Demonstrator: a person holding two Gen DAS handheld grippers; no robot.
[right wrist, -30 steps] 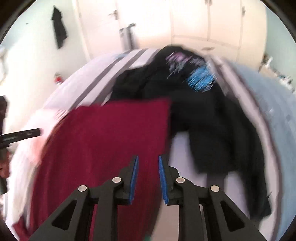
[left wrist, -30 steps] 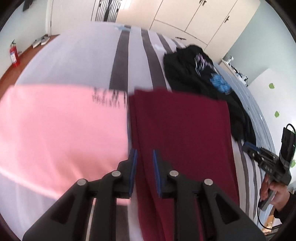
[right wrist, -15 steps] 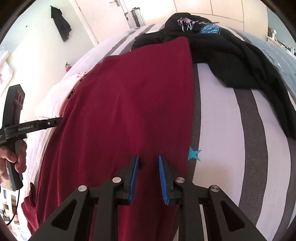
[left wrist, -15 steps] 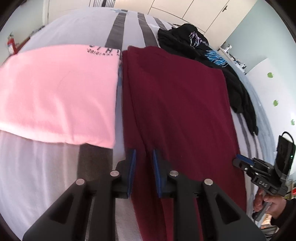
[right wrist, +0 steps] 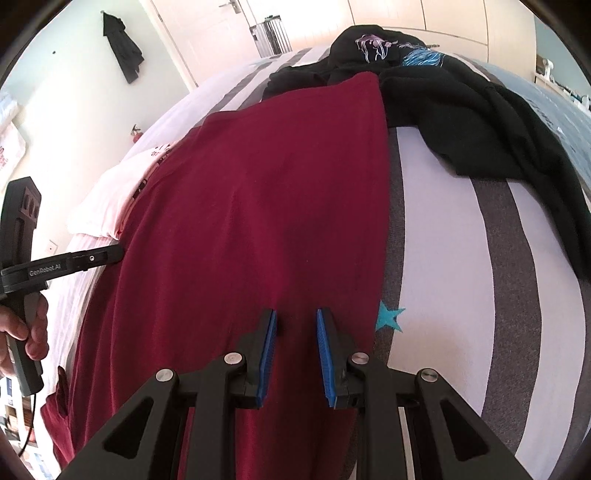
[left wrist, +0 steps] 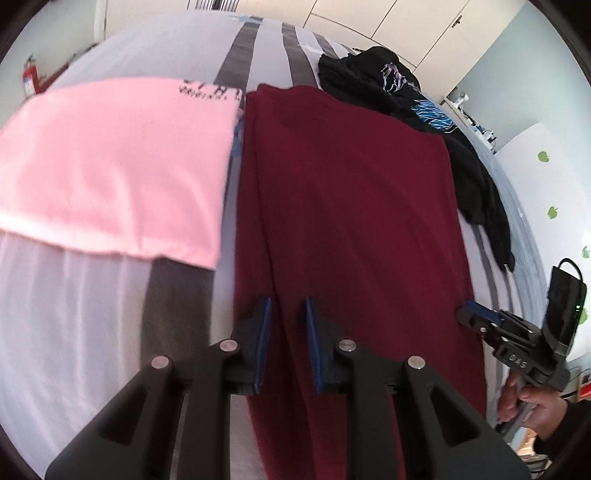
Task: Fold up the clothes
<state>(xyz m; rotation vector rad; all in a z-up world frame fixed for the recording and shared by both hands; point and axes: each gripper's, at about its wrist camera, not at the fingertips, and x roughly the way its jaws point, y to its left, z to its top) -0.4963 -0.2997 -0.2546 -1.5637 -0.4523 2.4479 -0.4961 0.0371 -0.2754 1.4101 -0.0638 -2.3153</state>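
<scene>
Here, both grippers hover narrowly parted, holding nothing: left gripper and right gripper flank the flattened maroon garment, probably to pinch its near hem.

Home bedroom, striped bed, wardrobe doors

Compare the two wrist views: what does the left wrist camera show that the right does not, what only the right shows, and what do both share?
Only the left wrist view shows the pink garment's whole flat top and green wall stickers. Only the right shows the teal star on the bedcover, the dark coat hanging on the wall and a door. Both share the maroon garment, the black clothes and the striped bed.
</scene>
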